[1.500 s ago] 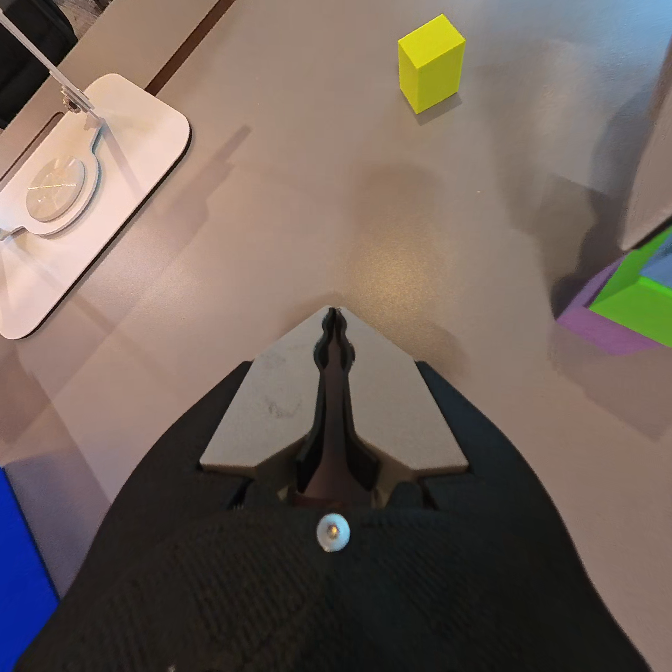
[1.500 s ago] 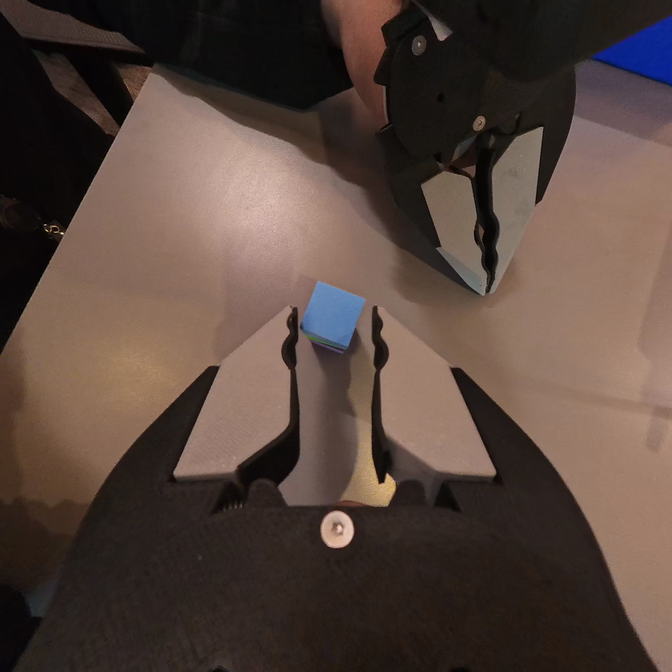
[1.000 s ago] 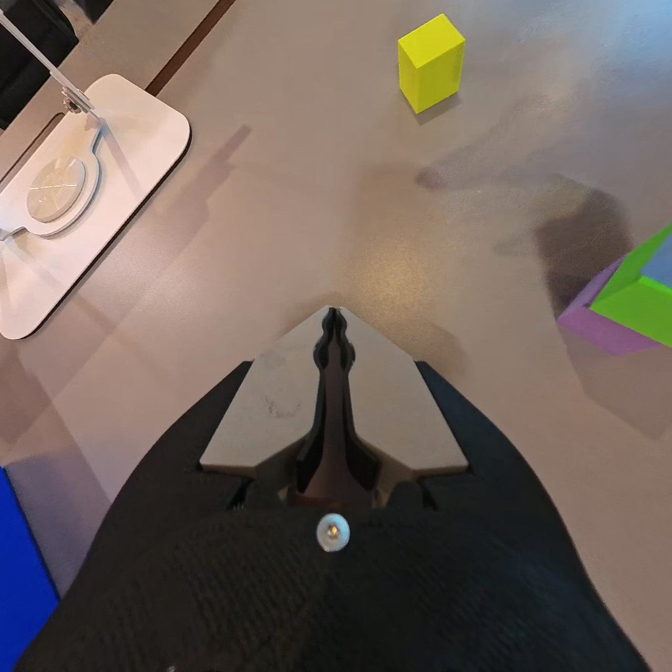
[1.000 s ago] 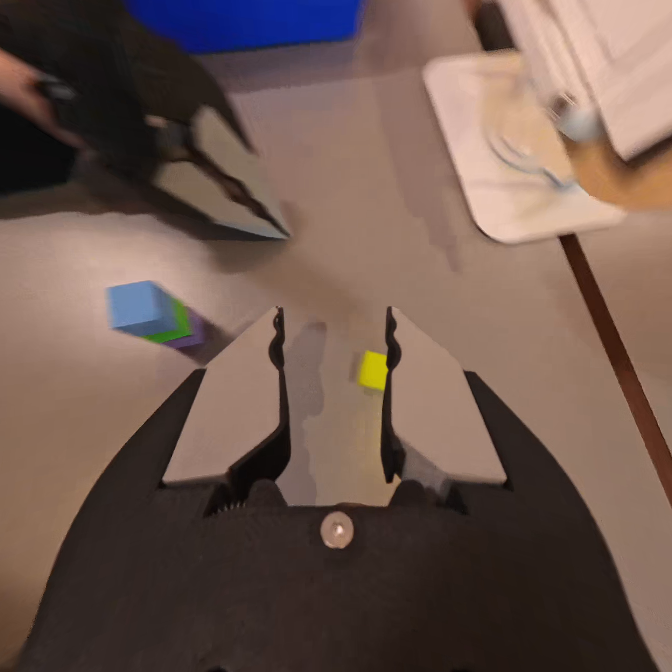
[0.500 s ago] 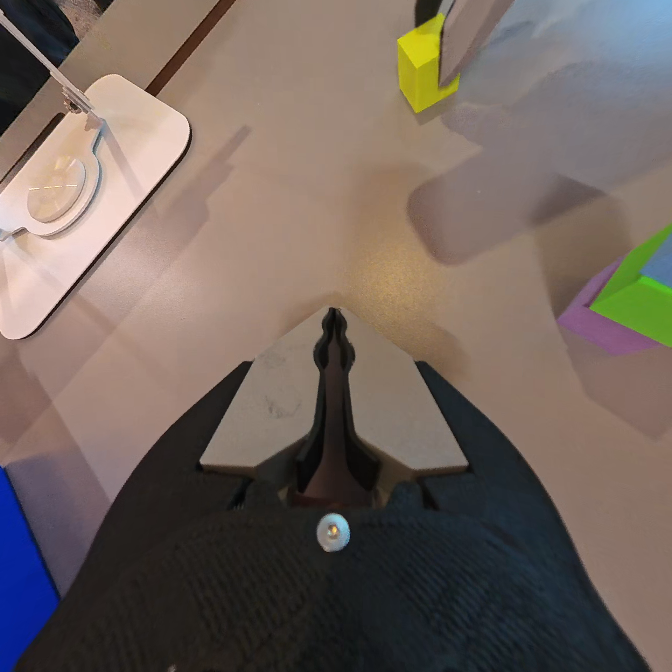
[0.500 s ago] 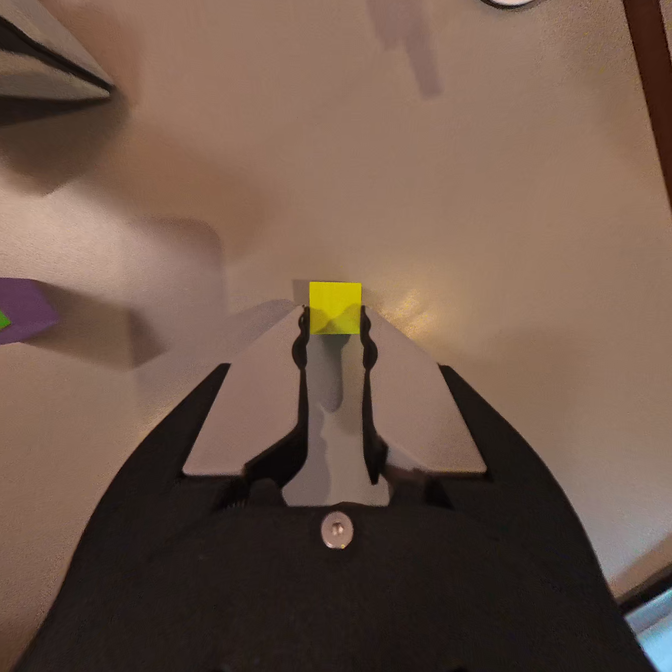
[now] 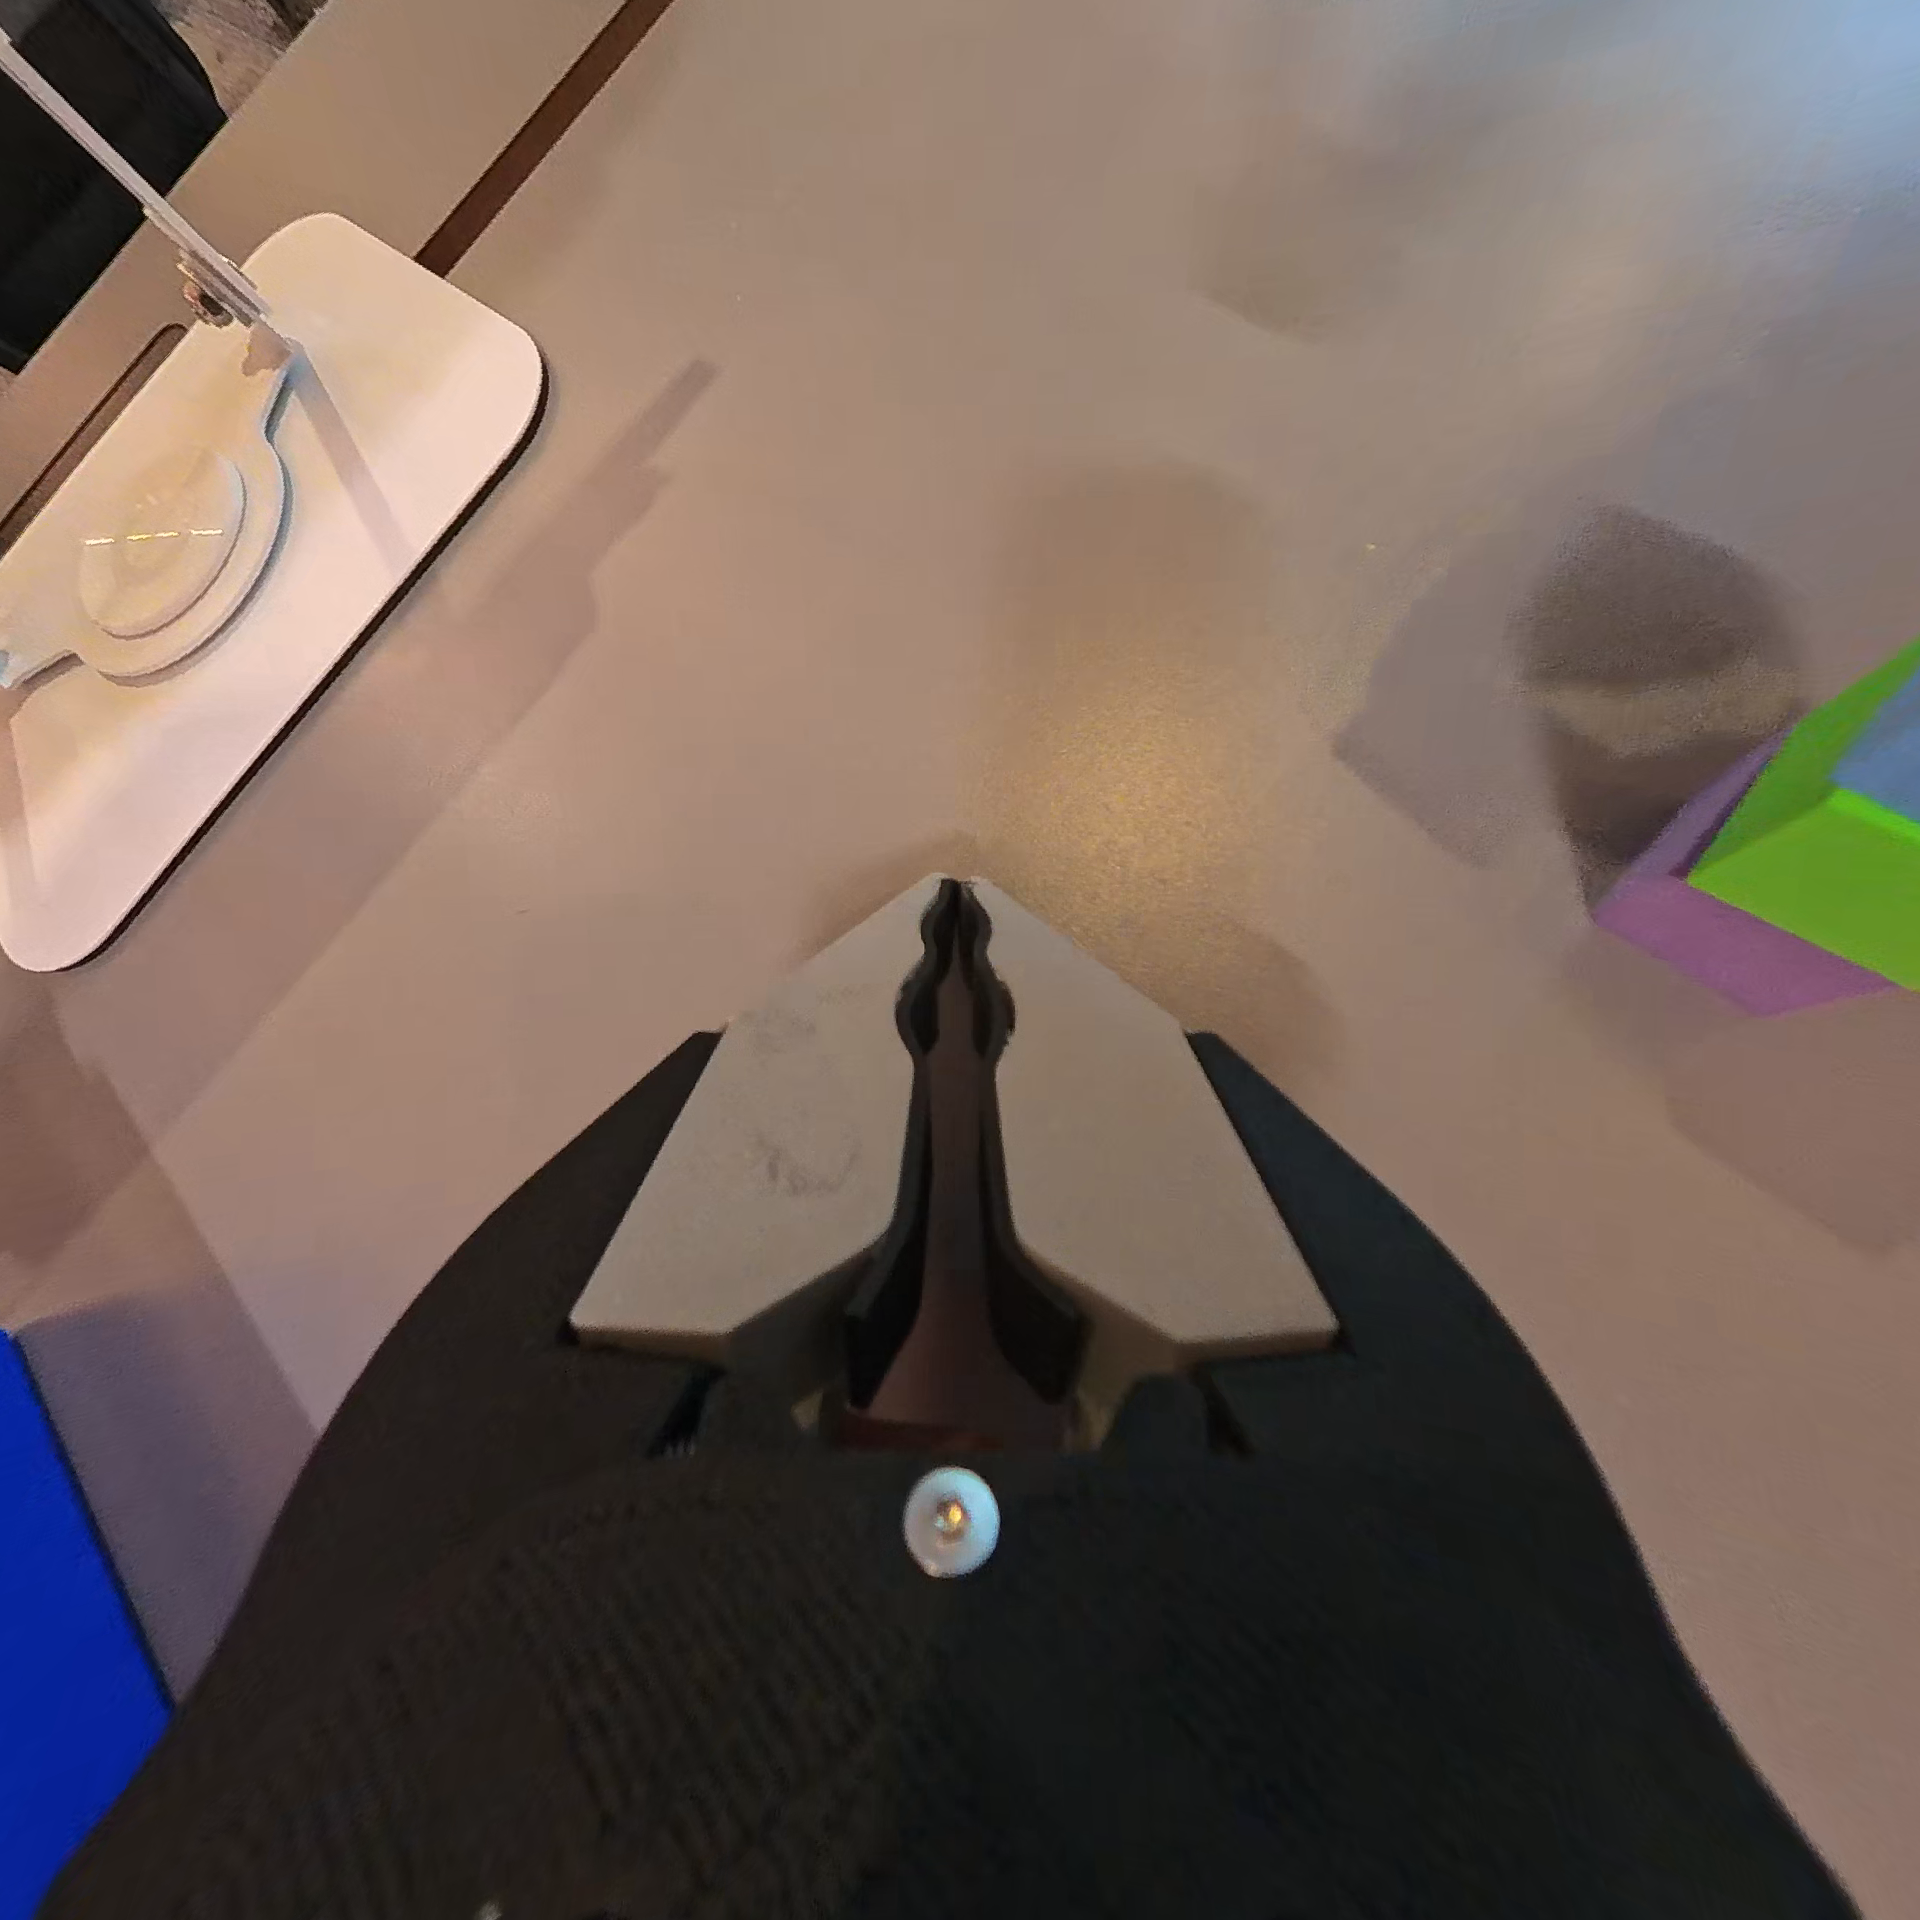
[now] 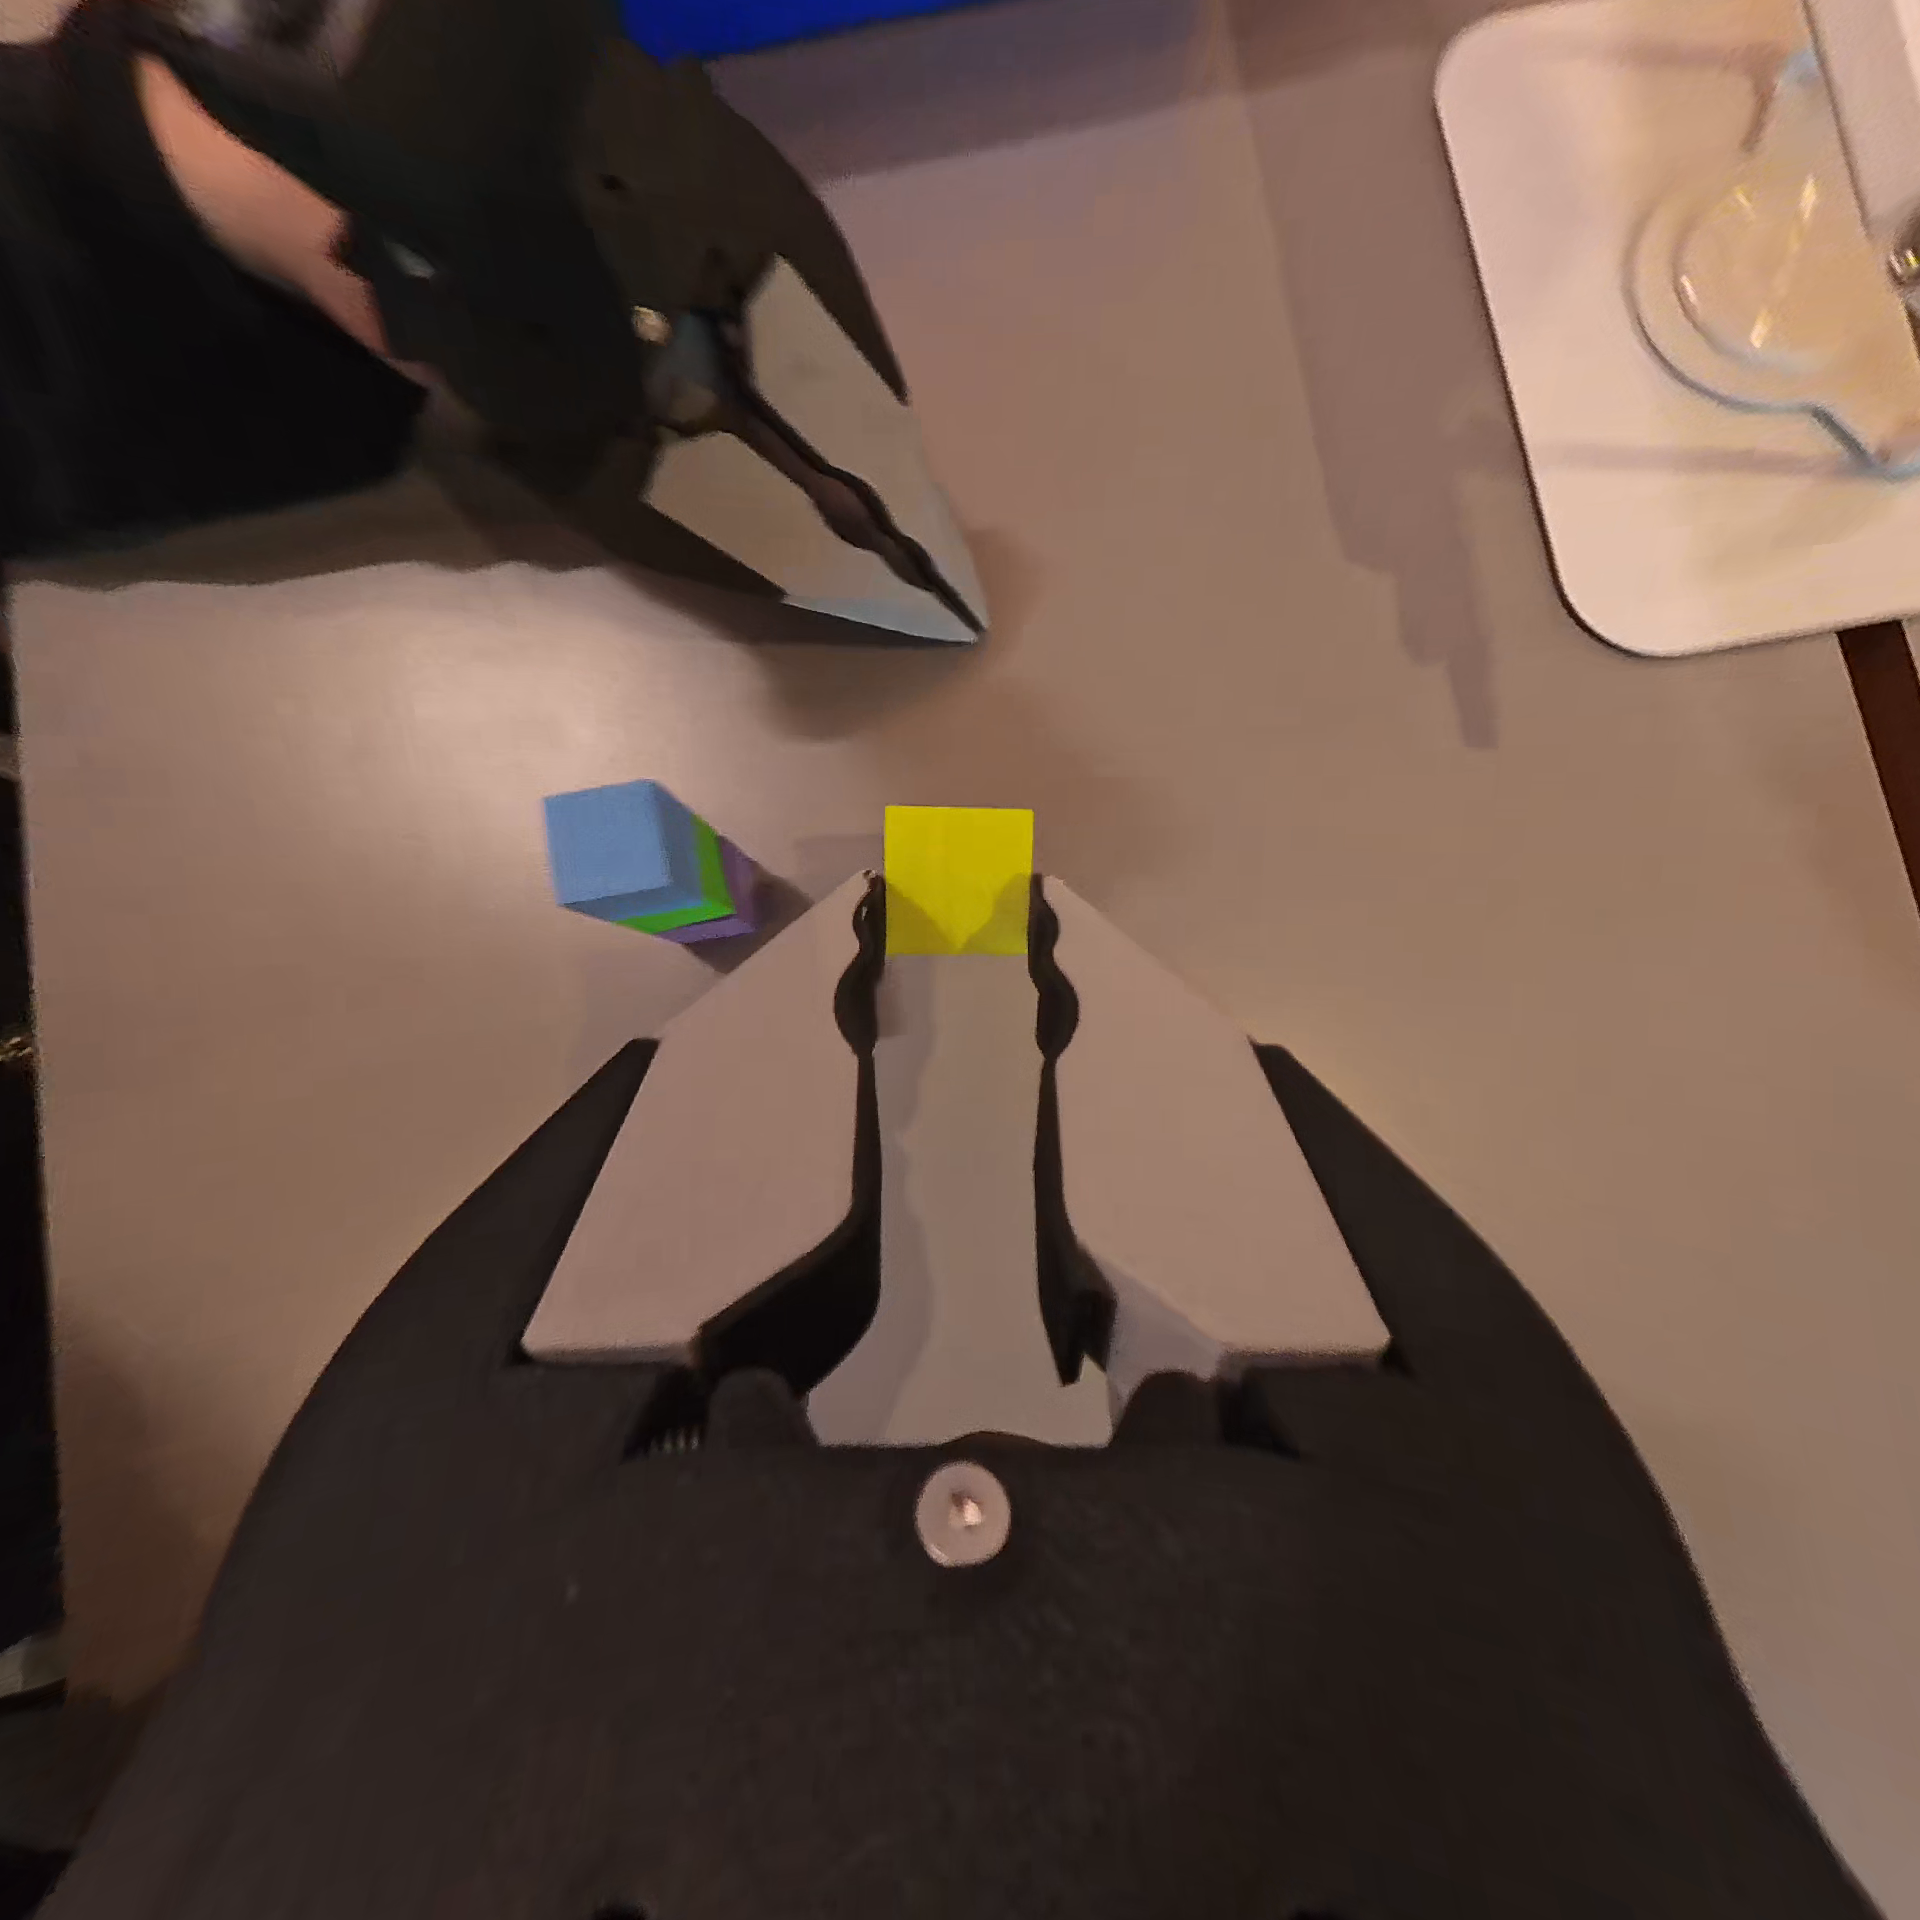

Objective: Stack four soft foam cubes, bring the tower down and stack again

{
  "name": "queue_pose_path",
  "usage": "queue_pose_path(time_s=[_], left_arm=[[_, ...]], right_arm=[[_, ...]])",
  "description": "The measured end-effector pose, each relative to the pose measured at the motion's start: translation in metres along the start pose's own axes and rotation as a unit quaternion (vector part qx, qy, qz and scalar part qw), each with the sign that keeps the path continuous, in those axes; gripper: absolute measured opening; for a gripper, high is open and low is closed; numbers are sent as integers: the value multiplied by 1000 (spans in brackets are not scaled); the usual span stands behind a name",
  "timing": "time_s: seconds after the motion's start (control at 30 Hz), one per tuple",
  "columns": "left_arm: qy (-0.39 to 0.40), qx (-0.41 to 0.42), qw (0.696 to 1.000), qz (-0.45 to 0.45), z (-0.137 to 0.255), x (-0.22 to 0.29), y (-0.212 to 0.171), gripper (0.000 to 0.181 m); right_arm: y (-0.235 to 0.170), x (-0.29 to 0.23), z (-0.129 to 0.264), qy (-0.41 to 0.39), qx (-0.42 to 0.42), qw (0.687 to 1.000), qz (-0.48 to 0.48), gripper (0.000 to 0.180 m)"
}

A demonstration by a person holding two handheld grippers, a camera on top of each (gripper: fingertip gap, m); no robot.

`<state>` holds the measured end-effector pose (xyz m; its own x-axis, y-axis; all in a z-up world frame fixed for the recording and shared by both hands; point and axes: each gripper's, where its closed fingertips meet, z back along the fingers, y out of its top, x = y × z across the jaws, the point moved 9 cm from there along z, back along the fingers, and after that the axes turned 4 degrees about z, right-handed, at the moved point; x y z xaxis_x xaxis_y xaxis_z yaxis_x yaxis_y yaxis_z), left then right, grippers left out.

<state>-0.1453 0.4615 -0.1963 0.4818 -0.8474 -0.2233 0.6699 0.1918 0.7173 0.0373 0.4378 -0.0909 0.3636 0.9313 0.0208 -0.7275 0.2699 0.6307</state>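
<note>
**Four cubes: three stacked, one in the right gripper**

Three cubes form a stack on the table (image 8: pixel 1351 1039): we see the blue cube (image 8: pixel 608 840) on top, the green cube (image 8: pixel 709 871) under it and the purple cube (image 8: pixel 740 896) at the bottom. The stack stands just left of our right gripper (image 8: pixel 956 883).

The right gripper is clamped on the yellow cube (image 8: pixel 956 878), one fingertip against each side face. We cannot tell whether the cube touches the table.

Our left gripper (image 7: pixel 958 885) is fully closed and holds nothing; its tip rests at or just above the table. In its view the stack sits at the right edge.

The table is a smooth matt grey-beige surface with soft light reflections and shadows. A white stand base (image 7: pixel 260 540) with a thin metal arm sits near the table's far edge, beside a dark brown seam (image 7: pixel 520 125). A blue object (image 7: pixel 52 1558) lies at the left margin. The room beyond is dark.
</note>
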Motion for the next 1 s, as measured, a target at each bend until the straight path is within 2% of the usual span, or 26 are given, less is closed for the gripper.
queue_pose_path(time_s=[0.4,1.0], left_arm=[[0,0,1000,0,0,0,0,0],[-1,0,1000,1,0,0,0,0]], right_arm=[[22,-52,-8,44,-46,994,88,25],[23,-67,-16,61,-74,990,101,25]])
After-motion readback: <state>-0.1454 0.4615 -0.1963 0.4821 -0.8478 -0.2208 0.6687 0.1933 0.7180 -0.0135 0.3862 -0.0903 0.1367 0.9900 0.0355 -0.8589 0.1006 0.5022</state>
